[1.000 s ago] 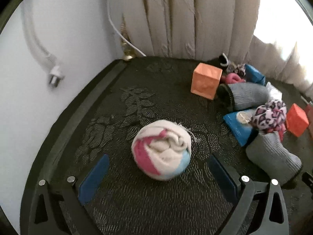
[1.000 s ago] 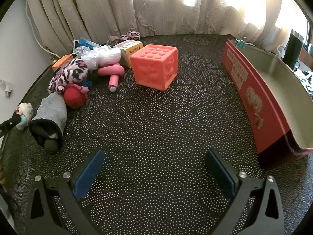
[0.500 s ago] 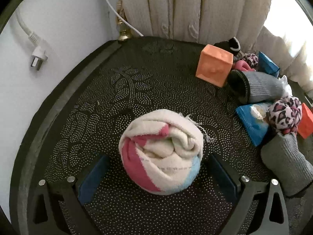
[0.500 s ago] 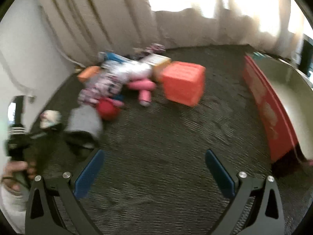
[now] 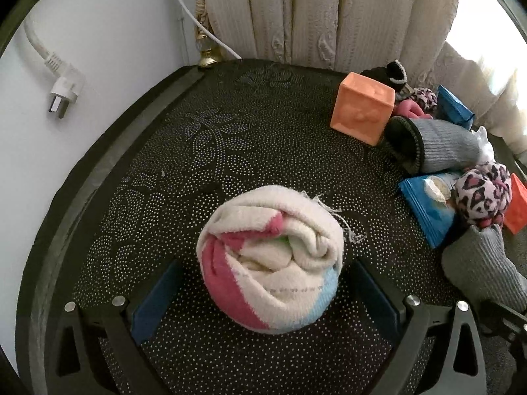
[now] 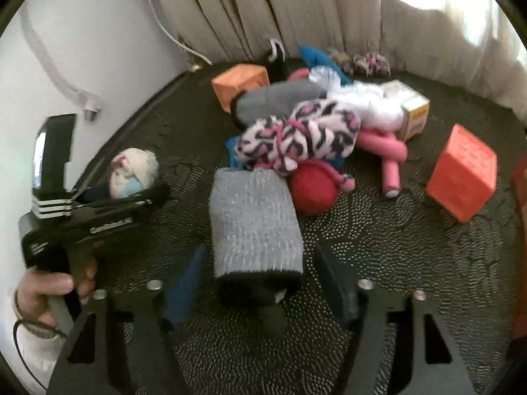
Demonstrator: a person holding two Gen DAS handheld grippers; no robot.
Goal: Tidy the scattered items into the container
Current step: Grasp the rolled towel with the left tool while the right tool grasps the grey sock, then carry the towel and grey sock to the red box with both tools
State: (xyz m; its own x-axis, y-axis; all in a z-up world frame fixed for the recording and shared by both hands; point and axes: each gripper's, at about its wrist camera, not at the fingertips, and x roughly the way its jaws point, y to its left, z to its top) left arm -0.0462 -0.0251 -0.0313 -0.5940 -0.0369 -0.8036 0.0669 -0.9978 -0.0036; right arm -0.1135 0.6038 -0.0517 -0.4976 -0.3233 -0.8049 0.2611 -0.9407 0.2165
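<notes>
A rolled sock ball (image 5: pixel 271 263), white with pink and pale blue, lies on the dark dotted mat. My left gripper (image 5: pixel 265 284) is open around it, with a gap between each blue pad and the ball. In the right wrist view a grey knit sock with a black cuff (image 6: pixel 255 223) lies between the blue pads of my right gripper (image 6: pixel 260 281). Its jaws are closing, and the pads stand a little off the sock. That view also shows a hand holding the left gripper (image 6: pixel 135 182) at the sock ball (image 6: pixel 133 169). A red strip of the box (image 6: pixel 521 181) shows at the far right edge.
A pile lies by the curtain: an orange cube (image 5: pixel 362 112), another grey sock (image 5: pixel 438 148), a blue packet (image 5: pixel 428 207), a leopard-print plush (image 6: pixel 296 131), a pink ball (image 6: pixel 313 187), a pink toy (image 6: pixel 388 151). A red cube (image 6: pixel 461 171) stands apart. A plug (image 5: pixel 64 89) hangs on the left wall.
The left gripper has come forward until the sock ball sits between its pads. The right gripper has swung left from bare mat to the grey sock, and its jaws have narrowed.
</notes>
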